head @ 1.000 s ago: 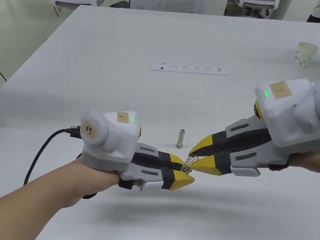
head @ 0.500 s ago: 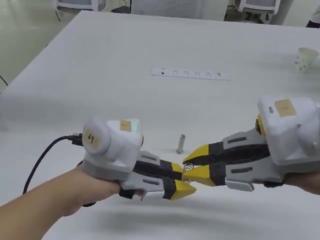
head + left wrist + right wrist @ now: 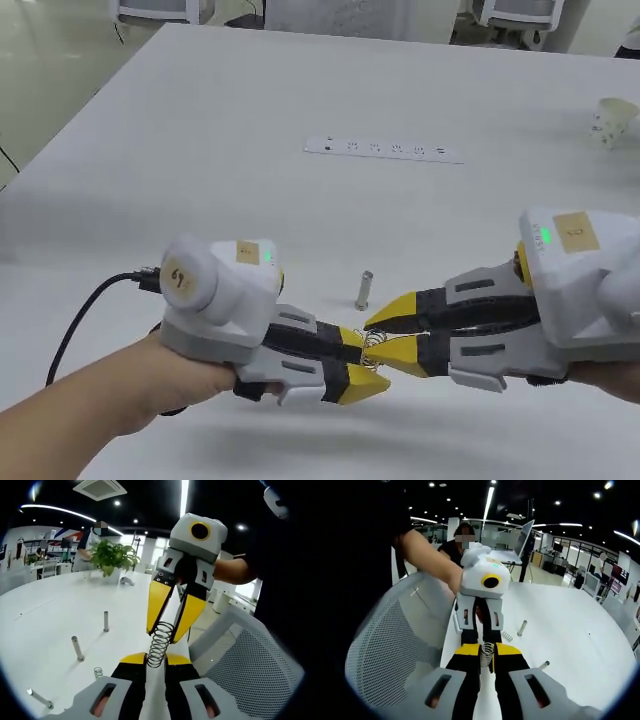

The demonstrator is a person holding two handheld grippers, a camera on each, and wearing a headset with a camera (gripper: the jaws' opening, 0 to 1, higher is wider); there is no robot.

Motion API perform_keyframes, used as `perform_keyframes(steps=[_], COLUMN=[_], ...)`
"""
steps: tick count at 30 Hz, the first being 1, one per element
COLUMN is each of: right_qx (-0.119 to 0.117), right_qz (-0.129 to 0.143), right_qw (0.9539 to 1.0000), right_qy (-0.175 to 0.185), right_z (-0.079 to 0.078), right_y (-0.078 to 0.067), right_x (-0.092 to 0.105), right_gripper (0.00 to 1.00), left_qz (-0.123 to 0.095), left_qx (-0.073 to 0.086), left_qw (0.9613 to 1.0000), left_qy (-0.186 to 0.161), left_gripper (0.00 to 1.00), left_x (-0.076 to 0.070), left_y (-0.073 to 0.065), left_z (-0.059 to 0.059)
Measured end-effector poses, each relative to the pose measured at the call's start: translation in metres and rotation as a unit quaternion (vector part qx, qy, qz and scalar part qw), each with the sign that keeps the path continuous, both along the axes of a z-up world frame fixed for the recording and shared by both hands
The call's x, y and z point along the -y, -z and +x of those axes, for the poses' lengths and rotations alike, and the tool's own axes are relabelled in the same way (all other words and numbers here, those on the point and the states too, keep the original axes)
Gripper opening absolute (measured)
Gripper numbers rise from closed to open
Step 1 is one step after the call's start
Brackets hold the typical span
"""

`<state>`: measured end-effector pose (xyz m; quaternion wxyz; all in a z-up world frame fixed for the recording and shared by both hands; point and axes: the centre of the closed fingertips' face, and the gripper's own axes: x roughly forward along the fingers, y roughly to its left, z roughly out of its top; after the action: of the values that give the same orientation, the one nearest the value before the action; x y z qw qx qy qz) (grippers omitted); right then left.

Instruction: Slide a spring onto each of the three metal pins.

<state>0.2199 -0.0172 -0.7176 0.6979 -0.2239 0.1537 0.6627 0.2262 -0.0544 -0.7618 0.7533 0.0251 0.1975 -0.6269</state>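
Spring (image 3: 375,343) sits low centre in the head view, a steel coil bridging the yellow wedge tips of left gripper (image 3: 368,360) and right gripper (image 3: 372,335); a smooth metal pin (image 3: 364,289) stands just above on the matte table (image 3: 250,150). Left gripper view, lower middle: own jaws clench the coil's base; the right's straddle its top, grip unclear. Right gripper view, centre: coil between its tips. Best keep it straight, freeing one end once the other holds.

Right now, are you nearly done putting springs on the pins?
Not yet. Done: nothing, all three pins look bare. In hand: one spring, pinched between the left gripper and the right gripper. Left: slide it onto a pin, then the loose spring on the table, then one more.
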Motion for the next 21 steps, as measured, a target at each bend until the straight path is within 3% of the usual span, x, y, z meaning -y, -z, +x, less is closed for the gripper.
perform_keyframes(steps=[7,21], right_qx=[0.006,0.013], right_qz=[0.0,-0.016], right_qw=[1.0,0.9998], right_qy=[0.001,0.003], right_z=[0.003,0.005], right_y=[-0.004,0.003], right_x=[0.001,0.005], right_gripper=[0.07,0.07], left_qz=[0.011,0.006], left_qx=[0.007,0.02], left_qw=[0.9999,0.9992], left_qy=[0.0,-0.033], left_gripper=[0.1,0.27], left_x=[-0.001,-0.009], left_y=[0.002,-0.002], left_z=[-0.001,0.012])
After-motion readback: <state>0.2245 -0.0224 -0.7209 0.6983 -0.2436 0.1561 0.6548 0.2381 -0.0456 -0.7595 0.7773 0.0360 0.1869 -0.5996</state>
